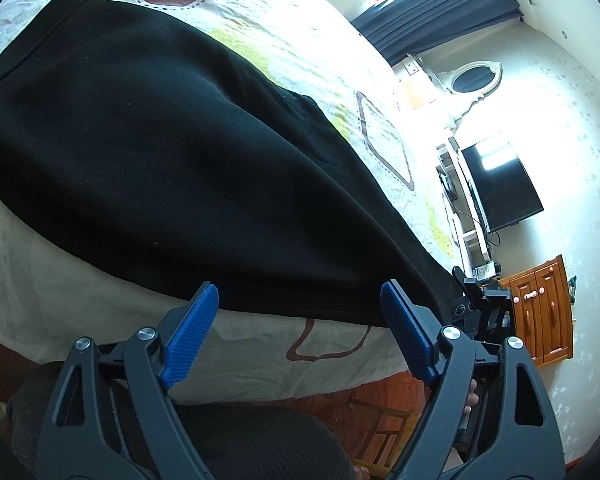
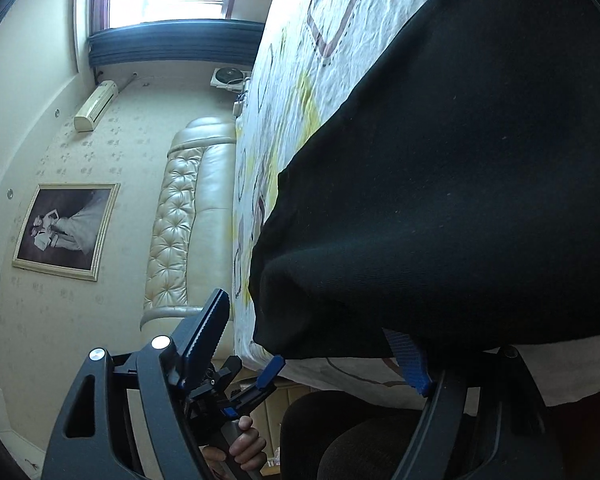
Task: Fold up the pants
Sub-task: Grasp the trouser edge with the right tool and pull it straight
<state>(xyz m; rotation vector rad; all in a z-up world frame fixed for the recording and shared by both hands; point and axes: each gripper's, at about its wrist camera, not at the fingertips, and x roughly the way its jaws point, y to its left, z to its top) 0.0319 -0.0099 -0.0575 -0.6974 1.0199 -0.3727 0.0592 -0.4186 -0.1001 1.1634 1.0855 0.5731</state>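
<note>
Black pants lie spread on a bed with a white patterned sheet, their near edge at the bed's side. My left gripper is open, its blue pads just short of that edge, with nothing gripped. The right wrist view shows the pants filling the right side. My right gripper is open there: the cloth's edge drapes over the tip of its right pad, and the left finger stands free. The other gripper shows below, held by a hand.
The bed's side drops to a wooden floor. A TV and a wooden cabinet stand by one wall. A padded headboard and a framed picture are at the other. The person's dark-clad leg is below the grippers.
</note>
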